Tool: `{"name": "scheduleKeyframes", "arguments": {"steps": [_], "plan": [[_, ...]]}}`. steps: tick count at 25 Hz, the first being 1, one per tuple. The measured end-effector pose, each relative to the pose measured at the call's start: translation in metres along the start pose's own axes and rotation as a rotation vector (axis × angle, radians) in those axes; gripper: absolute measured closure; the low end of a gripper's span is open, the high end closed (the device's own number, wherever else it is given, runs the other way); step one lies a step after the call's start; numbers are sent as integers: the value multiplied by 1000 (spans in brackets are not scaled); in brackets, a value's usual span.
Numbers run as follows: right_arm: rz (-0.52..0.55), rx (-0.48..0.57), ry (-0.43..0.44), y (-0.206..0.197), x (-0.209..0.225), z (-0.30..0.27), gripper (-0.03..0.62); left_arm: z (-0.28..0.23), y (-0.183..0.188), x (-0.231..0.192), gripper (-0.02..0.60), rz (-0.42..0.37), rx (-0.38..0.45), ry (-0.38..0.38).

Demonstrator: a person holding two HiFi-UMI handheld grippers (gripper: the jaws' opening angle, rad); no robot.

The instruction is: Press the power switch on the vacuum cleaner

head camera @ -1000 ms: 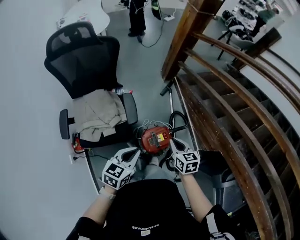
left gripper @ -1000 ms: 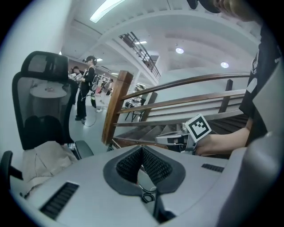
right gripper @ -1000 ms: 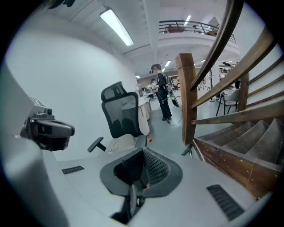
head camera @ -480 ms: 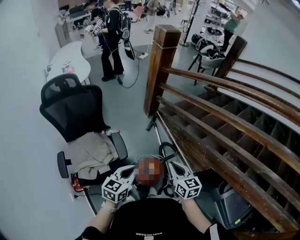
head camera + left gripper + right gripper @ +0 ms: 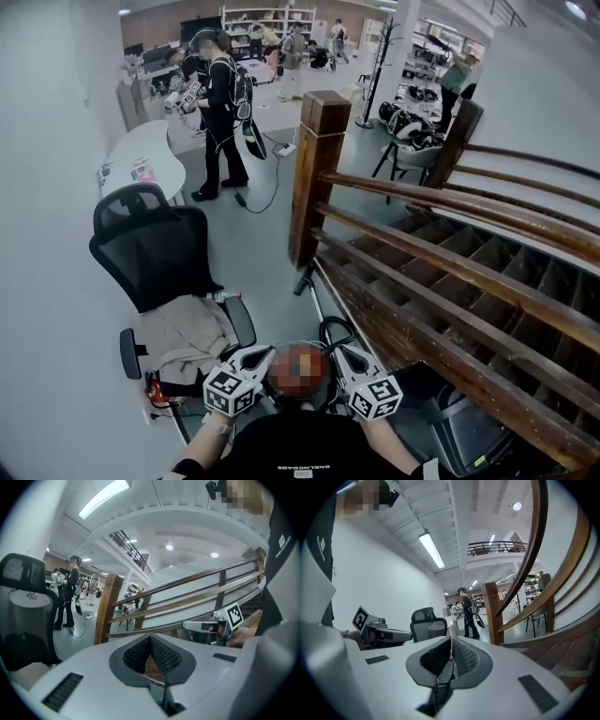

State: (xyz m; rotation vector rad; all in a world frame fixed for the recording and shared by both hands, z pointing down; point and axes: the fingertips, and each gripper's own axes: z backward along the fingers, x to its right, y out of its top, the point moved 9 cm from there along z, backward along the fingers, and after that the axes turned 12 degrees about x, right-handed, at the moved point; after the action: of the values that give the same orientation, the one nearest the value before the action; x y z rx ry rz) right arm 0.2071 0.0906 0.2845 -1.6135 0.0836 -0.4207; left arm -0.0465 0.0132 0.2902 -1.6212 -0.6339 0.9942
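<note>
The vacuum cleaner lies on the floor just ahead of me in the head view. Its red body is mostly hidden under a mosaic patch, but its black hose (image 5: 332, 328) loops out toward the stair railing. My left gripper (image 5: 265, 353) is held at the body's left side and my right gripper (image 5: 336, 353) at its right side, both above it. In the left gripper view the left gripper (image 5: 150, 636) has its ribbed pads together with nothing between them. The right gripper (image 5: 451, 640) is likewise shut and empty. Neither gripper view shows the vacuum or its switch.
A black office chair (image 5: 155, 251) with a beige cloth (image 5: 187, 333) on its seat stands to the left. A wooden stair railing (image 5: 441, 234) and its post (image 5: 315, 178) run along the right. A person (image 5: 221, 112) stands farther off beside a white table (image 5: 145, 157).
The head view has tilted up, so the vacuum and both grippers now sit lower in the frame and more of the room shows. The grippers keep their places beside the vacuum.
</note>
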Motion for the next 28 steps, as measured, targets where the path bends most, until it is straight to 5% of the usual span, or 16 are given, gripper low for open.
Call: {"name": "scheduleKeyframes", "arguments": {"steps": [28], "plan": [[-53, 50, -24, 0, 7, 8, 565, -7, 6, 11, 568, 1, 34, 8]]}}
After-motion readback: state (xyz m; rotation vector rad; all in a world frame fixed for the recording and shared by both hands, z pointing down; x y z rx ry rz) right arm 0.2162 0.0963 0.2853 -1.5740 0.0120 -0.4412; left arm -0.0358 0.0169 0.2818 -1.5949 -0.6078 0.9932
